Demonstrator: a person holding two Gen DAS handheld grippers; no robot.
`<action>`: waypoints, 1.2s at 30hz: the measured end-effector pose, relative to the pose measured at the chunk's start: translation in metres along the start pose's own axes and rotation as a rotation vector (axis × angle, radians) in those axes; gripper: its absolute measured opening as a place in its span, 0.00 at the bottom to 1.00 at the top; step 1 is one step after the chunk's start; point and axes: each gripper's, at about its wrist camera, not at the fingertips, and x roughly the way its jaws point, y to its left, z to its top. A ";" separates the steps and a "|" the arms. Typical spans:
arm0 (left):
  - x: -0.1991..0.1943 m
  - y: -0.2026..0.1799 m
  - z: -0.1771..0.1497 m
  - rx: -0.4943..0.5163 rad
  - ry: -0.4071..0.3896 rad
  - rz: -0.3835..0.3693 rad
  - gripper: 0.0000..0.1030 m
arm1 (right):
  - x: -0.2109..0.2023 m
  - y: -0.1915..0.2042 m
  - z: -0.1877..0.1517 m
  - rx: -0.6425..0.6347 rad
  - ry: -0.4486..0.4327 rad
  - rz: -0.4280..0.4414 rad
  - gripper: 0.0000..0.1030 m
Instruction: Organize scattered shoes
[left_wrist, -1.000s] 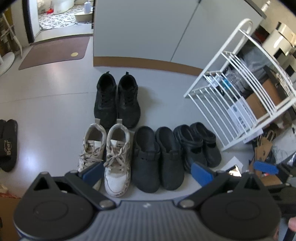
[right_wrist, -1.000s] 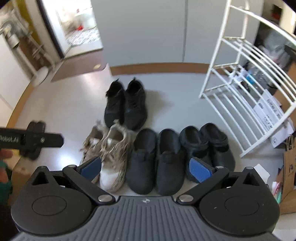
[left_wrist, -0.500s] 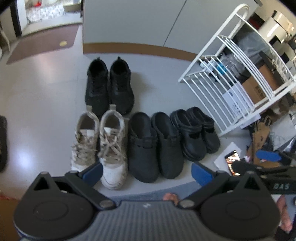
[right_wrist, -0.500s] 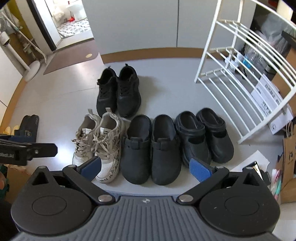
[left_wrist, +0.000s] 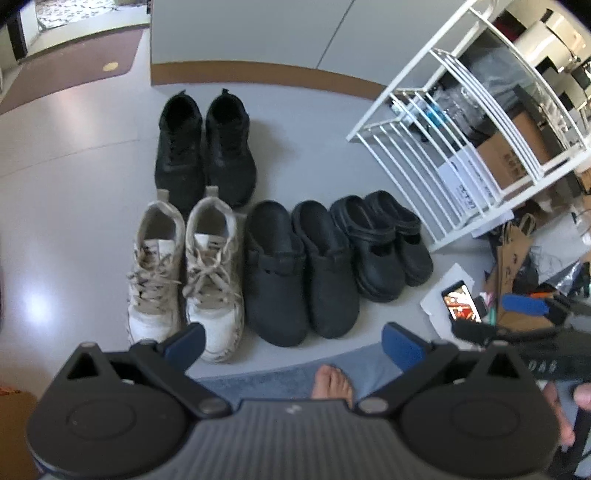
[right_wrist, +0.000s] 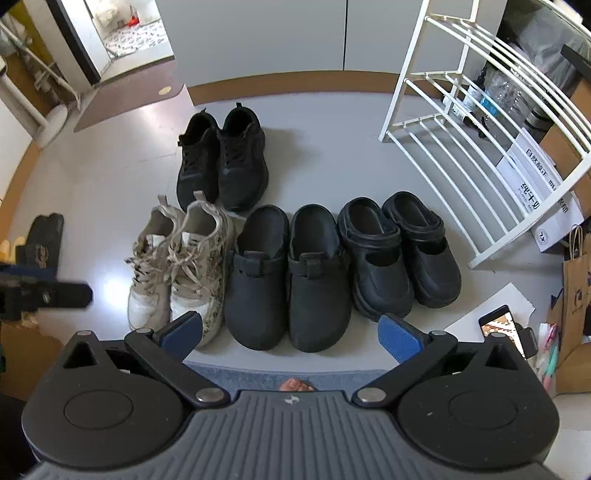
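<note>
On the grey floor, black sneakers (left_wrist: 205, 147) (right_wrist: 223, 157) stand as a pair behind a front row. That row holds worn white sneakers (left_wrist: 184, 266) (right_wrist: 177, 266), black clogs (left_wrist: 301, 269) (right_wrist: 288, 277) and chunky black slip-ons (left_wrist: 382, 243) (right_wrist: 399, 251), each side by side with toes toward me. My left gripper (left_wrist: 293, 341) and right gripper (right_wrist: 290, 330) hang open above the near edge of the row, holding nothing. A lone black slipper (right_wrist: 42, 240) lies far left.
A white wire shoe rack (left_wrist: 461, 129) (right_wrist: 476, 147) leans at the right, with boxes and bottles behind it. A phone (left_wrist: 460, 301) (right_wrist: 502, 328) lies on paper near paper bags. A bare foot (left_wrist: 332, 382) rests on a blue mat (left_wrist: 258, 380). A brown doormat (right_wrist: 133, 103) lies at the back left.
Both grippers have drawn back and up from the shoes, so the row looks farther and the person's foot and blue mat have come into view. The shoes have not moved.
</note>
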 end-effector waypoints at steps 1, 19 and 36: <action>-0.002 -0.001 0.001 0.003 -0.005 0.000 1.00 | 0.000 -0.001 -0.001 0.002 -0.002 -0.003 1.00; -0.011 0.003 0.011 -0.018 -0.034 0.014 1.00 | -0.033 -0.045 0.003 0.148 -0.078 -0.060 1.00; -0.015 0.006 0.009 -0.070 -0.092 0.062 1.00 | -0.028 -0.023 0.015 0.078 -0.144 -0.081 0.99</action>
